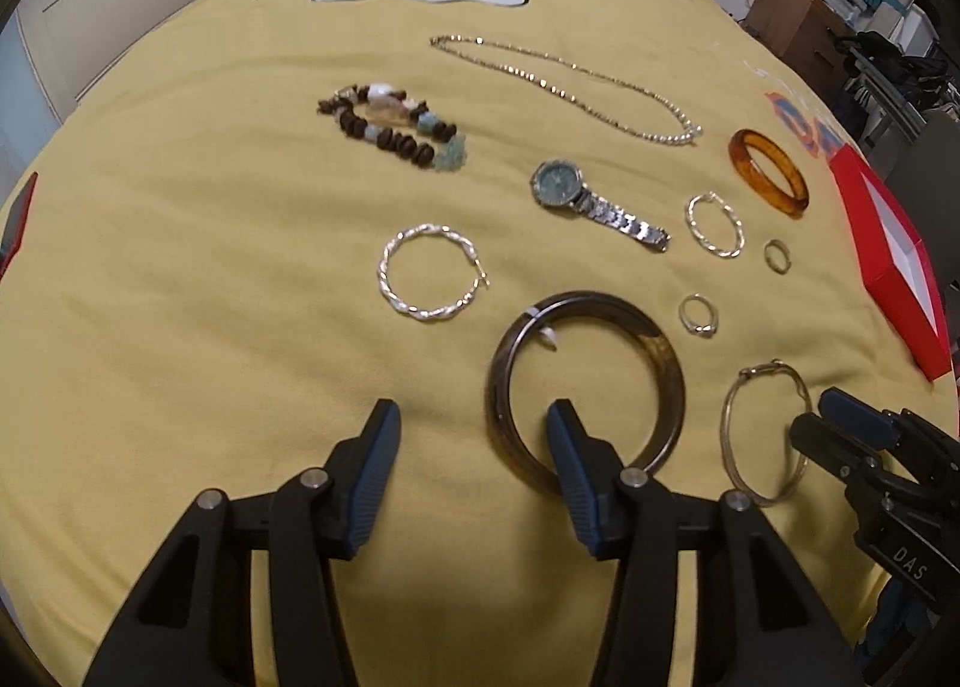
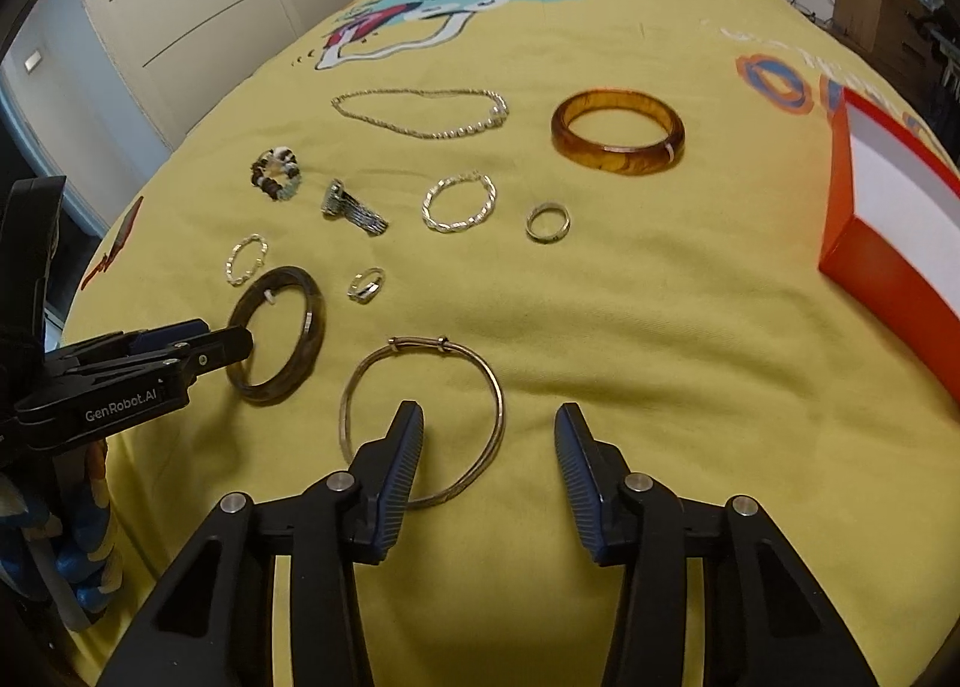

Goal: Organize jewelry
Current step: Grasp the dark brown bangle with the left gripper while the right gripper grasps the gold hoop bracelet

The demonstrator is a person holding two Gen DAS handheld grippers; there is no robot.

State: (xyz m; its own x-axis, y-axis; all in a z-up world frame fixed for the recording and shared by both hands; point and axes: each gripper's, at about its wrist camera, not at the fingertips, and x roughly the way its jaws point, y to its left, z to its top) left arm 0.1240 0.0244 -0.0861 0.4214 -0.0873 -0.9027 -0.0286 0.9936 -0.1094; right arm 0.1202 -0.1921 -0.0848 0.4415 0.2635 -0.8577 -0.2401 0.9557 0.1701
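Observation:
Jewelry lies spread on a yellow bedspread. My left gripper is open, its right finger inside the dark horn bangle, its left finger outside. My right gripper is open, its left finger inside the thin wire bangle. An amber bangle, a bead bracelet, a chain necklace, a watch, twisted silver hoops and two small rings lie beyond.
An open red box with a white inside stands at the right edge of the bed. White wardrobe doors rise at the left. A desk and clutter stand at the far right.

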